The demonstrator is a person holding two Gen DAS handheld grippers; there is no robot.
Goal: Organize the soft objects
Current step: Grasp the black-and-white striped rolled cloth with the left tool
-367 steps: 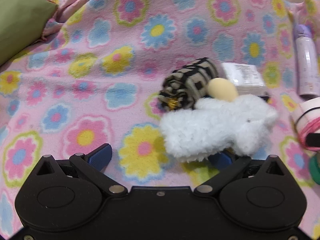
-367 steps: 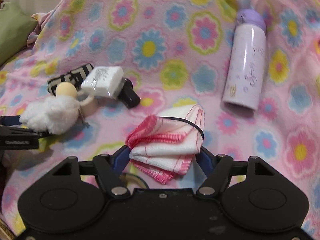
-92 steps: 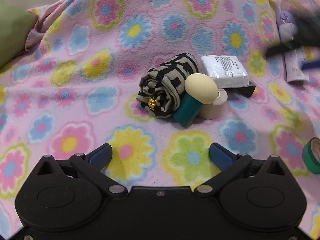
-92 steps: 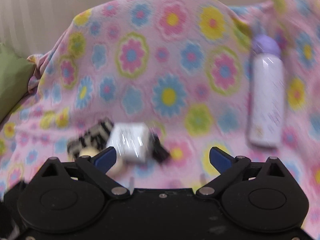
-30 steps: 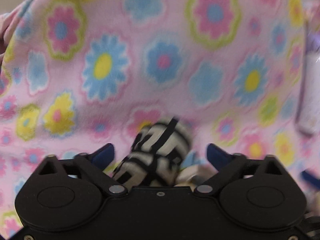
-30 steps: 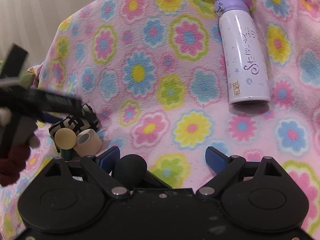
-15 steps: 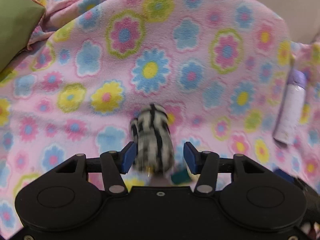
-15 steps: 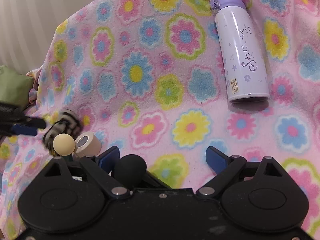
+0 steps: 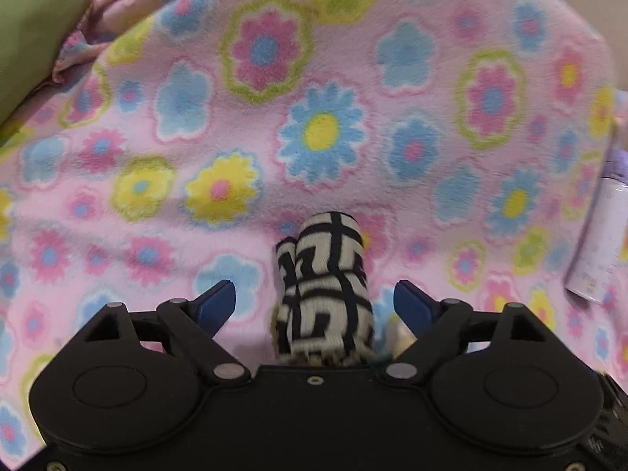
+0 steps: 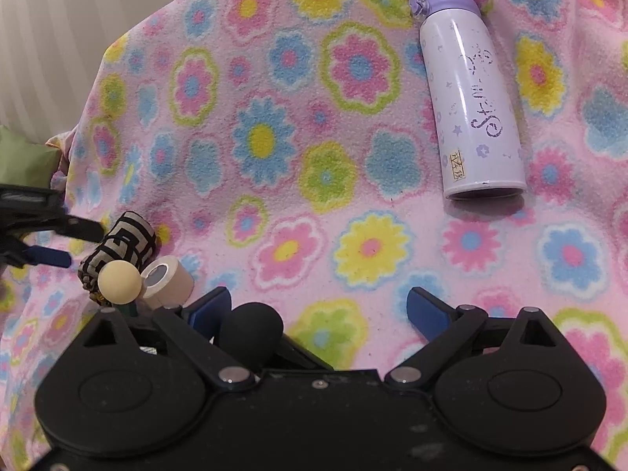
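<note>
Two grippers: blue pads, black frames.
Left gripper [image 9: 314, 300]: jaws opening; pads clear of the rolled black-and-cream patterned woven cloth [image 9: 325, 286] lying between them on the pink floral fleece blanket [image 9: 322, 133].
Right gripper [image 10: 316, 308]: jaws opening, black foam ball [image 10: 251, 335] near left pad.
Far right: smooth lilac cylindrical bottle [image 10: 471, 98], lying flat.

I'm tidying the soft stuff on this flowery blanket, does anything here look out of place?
Yes: the purple bottle lies on its side on the blanket, a hard item among soft ones. The patterned cloth roll sits loose between the left claw jaws, which are opening, not pressing it.
</note>
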